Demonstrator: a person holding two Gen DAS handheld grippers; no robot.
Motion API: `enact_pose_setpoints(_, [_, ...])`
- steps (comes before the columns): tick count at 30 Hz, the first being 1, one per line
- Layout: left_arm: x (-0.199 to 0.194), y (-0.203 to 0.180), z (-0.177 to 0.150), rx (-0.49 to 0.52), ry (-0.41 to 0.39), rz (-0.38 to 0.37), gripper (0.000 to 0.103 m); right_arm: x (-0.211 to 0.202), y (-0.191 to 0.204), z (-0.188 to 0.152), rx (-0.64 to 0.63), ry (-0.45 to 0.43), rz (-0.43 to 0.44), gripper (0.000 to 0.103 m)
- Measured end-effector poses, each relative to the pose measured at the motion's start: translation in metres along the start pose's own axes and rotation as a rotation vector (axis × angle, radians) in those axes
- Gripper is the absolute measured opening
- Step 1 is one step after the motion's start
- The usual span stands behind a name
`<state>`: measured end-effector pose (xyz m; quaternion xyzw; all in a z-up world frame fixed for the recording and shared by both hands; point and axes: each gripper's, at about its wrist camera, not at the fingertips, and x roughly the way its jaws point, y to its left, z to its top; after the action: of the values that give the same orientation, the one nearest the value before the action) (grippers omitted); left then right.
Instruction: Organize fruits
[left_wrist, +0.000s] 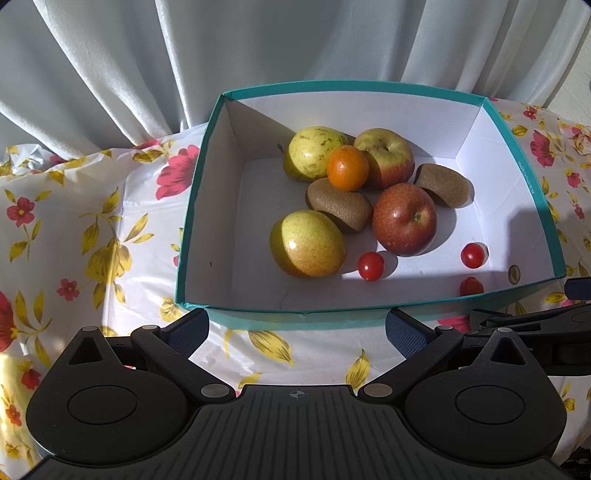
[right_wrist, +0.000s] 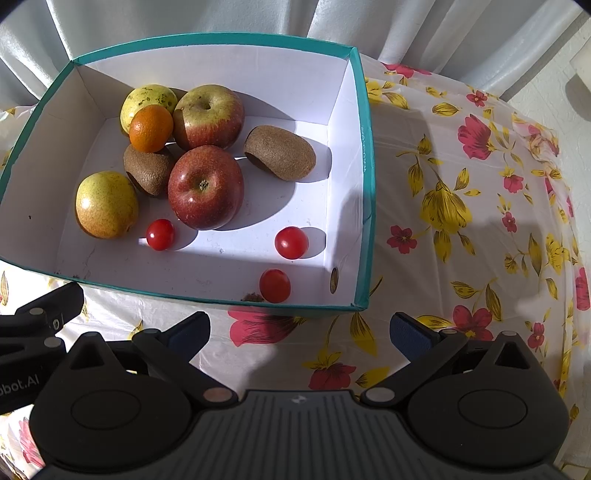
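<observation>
Currently both the left gripper and right gripper hover spread apart and empty over the flowered surface, just short of the teal box. Inside the box lie 2 apples, 2 pears, 2 kiwis, 1 orange and 3 cherry tomatoes, the orange resting atop the cluster.

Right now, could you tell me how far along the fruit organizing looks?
All visible fruit already sits inside the teal box: pears, apples, kiwis, the orange and three cherry tomatoes, one against the near wall. Nothing is in hand: the left gripper and right gripper are open before the box. No loose fruit shows on the tablecloth, so little seems left.
</observation>
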<state>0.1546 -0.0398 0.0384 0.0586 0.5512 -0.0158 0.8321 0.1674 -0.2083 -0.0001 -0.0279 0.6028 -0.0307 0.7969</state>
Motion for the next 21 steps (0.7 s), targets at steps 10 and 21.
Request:
enact_pose_setpoints(10, [0.0001,0.0001,0.0000,0.002,0.002,0.001,0.103,0.0000,0.0001,0.0001,0.002,-0.001,0.001,0.103])
enact_pose_setpoints(21, [0.0008,0.0003,0.0005,0.003,0.004,0.000,0.103,0.0015,-0.0014,-0.0012,0.006,0.004,0.007,0.103])
